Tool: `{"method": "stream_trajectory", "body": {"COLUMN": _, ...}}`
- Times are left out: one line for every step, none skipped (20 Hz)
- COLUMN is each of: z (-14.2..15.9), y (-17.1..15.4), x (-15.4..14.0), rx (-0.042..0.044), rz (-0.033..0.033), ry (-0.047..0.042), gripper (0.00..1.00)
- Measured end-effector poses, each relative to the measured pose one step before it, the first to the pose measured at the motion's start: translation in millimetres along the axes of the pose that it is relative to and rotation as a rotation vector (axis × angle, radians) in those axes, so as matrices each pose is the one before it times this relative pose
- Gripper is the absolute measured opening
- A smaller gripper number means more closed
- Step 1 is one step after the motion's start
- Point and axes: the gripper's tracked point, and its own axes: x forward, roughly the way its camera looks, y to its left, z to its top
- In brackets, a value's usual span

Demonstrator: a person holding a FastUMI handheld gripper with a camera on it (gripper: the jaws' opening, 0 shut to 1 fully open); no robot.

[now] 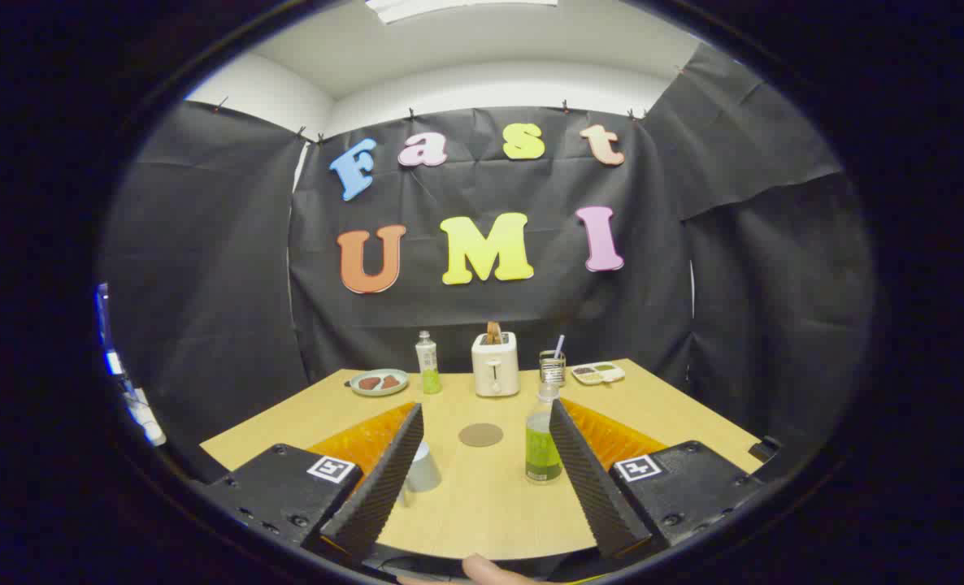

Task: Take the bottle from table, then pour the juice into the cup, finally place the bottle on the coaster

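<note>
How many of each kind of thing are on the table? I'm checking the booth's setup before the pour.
Bottles: 2, near bottle between the open gripper fingers, far bottle
Cup: 1
Coaster: 1
Toaster: 1
Plate: 1
Jar with straw: 1
Tray: 1
Total: 8

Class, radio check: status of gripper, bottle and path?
Hand-held gripper open, empty. Juice bottle upright between fingers, beside right one, untouched. Cup by left finger. Coaster beyond.
</note>
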Motion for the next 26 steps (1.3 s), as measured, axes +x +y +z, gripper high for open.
{"method": "stream_trajectory", "body": {"z": 0.66, "y": -3.35, "x": -1.02, "rx": -0.01565, "rz": -0.01366, "ry": 0.01166, "gripper": 1.0}}
{"method": "stream_trajectory", "body": {"z": -0.85, "y": 1.7, "x": -1.42, "rx": -0.02208, "rz": 0.0042, "ry": 0.0059, "gripper": 1.0}}
{"method": "stream_trajectory", "body": {"z": 1.33, "y": 3.95, "x": -0.21, "rx": -0.01333, "rz": 0.01274, "ry": -0.00272, "gripper": 1.0}}
{"method": "stream_trajectory", "body": {"z": 0.14, "y": -0.42, "x": 1.37, "rx": -0.00275, "rz": -0.00429, "ry": -0.00724, "gripper": 1.0}}
{"method": "stream_trajectory", "body": {"z": -0.95, "y": -3.56, "x": 0.73, "rx": -0.00427, "rz": -0.01188, "ry": 0.00633, "gripper": 1.0}}
{"method": "stream_trajectory", "body": {"z": -3.11, "y": -0.66, "x": 2.22, "rx": 0.00065, "rz": -0.00565, "ry": 0.00218, "gripper": 1.0}}
{"method": "stream_trajectory", "body": {"z": 0.56, "y": 2.59, "x": -0.06, "rx": 0.00656, "rz": 0.0154, "ry": -0.00134, "gripper": 1.0}}
{"method": "stream_trajectory", "body": {"z": 1.6, "y": 5.29, "x": 0.36, "rx": 0.01078, "rz": 0.01538, "ry": -0.01064, "gripper": 1.0}}
{"method": "stream_trajectory", "body": {"z": 0.67, "y": -0.95, "x": -0.93, "rx": 0.00453, "rz": 0.0012, "ry": -0.00437, "gripper": 1.0}}
{"method": "stream_trajectory", "body": {"z": -0.72, "y": -4.13, "x": -0.01, "rx": 0.00575, "rz": -0.00391, "ry": -0.00793, "gripper": 1.0}}
{"method": "stream_trajectory", "body": {"z": 1.73, "y": -1.61, "x": -0.78, "rx": 0.00456, "rz": -0.00101, "ry": -0.00903, "gripper": 1.0}}
{"method": "stream_trajectory", "body": {"z": 0.46, "y": 0.9, "x": -0.29, "rx": 0.00441, "rz": 0.00428, "ry": -0.00826, "gripper": 1.0}}
{"method": "stream_trajectory", "body": {"z": -0.01, "y": 0.27, "x": 0.64, "rx": 0.00295, "rz": 0.00549, "ry": -0.0007, "gripper": 1.0}}
{"method": "stream_trajectory", "body": {"z": -2.62, "y": -2.42, "x": 1.21, "rx": 0.00154, "rz": -0.00348, "ry": 0.00276, "gripper": 1.0}}
{"method": "stream_trajectory", "body": {"z": -0.94, "y": -3.07, "x": 1.17, "rx": 0.00107, "rz": -0.00996, "ry": 0.00227, "gripper": 1.0}}
{"method": "stream_trajectory", "body": {"z": -2.54, "y": -2.02, "x": 2.1, "rx": 0.00225, "rz": -0.00518, "ry": 0.00155, "gripper": 1.0}}
{"method": "stream_trajectory", "body": {"z": -2.69, "y": -0.76, "x": 2.4, "rx": -0.00032, "rz": -0.00412, "ry": 0.00464, "gripper": 1.0}}
{"method": "stream_trajectory", "body": {"z": -3.42, "y": -2.19, "x": 3.43, "rx": -0.00058, "rz": -0.00666, "ry": 0.00449, "gripper": 1.0}}
{"method": "stream_trajectory", "body": {"z": -3.4, "y": -0.95, "x": 3.3, "rx": -0.00274, "rz": -0.0035, "ry": 0.0079, "gripper": 1.0}}
{"method": "stream_trajectory", "body": {"z": -5.13, "y": -0.63, "x": 5.17, "rx": -0.00529, "rz": -0.00366, "ry": 0.00934, "gripper": 1.0}}
{"method": "stream_trajectory", "body": {"z": -4.34, "y": 0.06, "x": 5.14, "rx": -0.01016, "rz": 0.00297, "ry": 0.01389, "gripper": 1.0}}
{"method": "stream_trajectory", "body": {"z": -6.18, "y": 4.06, "x": 8.02, "rx": -0.01288, "rz": 0.01916, "ry": 0.01264, "gripper": 1.0}}
{"method": "stream_trajectory", "body": {"z": -6.08, "y": 4.53, "x": 7.77, "rx": -0.01352, "rz": 0.02473, "ry": 0.02174, "gripper": 1.0}}
{"method": "stream_trajectory", "body": {"z": -10.21, "y": 2.1, "x": 9.73, "rx": -0.01645, "rz": 0.01967, "ry": 0.03155, "gripper": 1.0}}
{"method": "stream_trajectory", "body": {"z": -8.2, "y": -0.97, "x": 10.19, "rx": -0.01576, "rz": 0.00218, "ry": 0.03166, "gripper": 1.0}}
{"method": "stream_trajectory", "body": {"z": -8.2, "y": -3.18, "x": 10.93, "rx": -0.01769, "rz": -0.0034, "ry": 0.03213, "gripper": 1.0}}
